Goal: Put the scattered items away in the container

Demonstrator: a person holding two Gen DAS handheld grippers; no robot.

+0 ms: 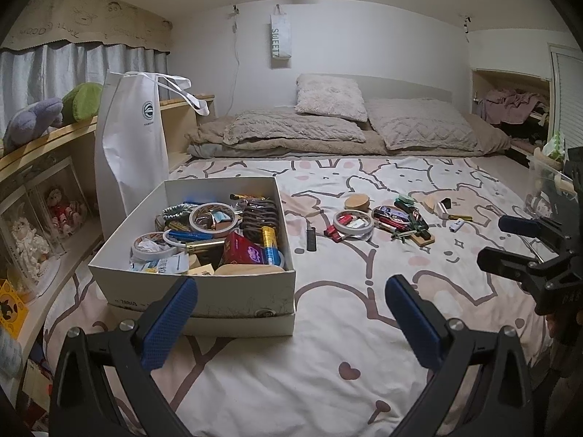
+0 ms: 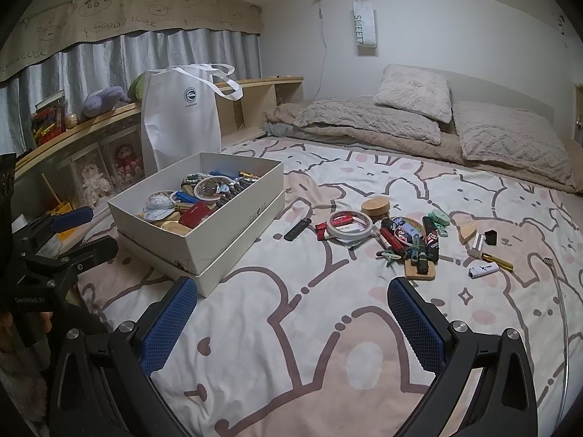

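Both my left gripper [image 1: 291, 322] and right gripper [image 2: 293, 322] hang agape and empty, scattered items [image 2: 393, 235] ahead, nearer the right one, box [image 2: 204, 233] ahead-left.

Your white box [image 1: 204, 291] hides its lower contents behind its near wall, and the small things piled by the tape roll [image 2: 349, 225] overlap too tightly to name. The right tool [image 1: 517, 244] is cut off at the left view's edge, as is the thin metal rod [image 2: 559, 291] in the right view.

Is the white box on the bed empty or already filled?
Largely filled. The white box holds tape rolls, a red packet and other small items, piled near its rim.
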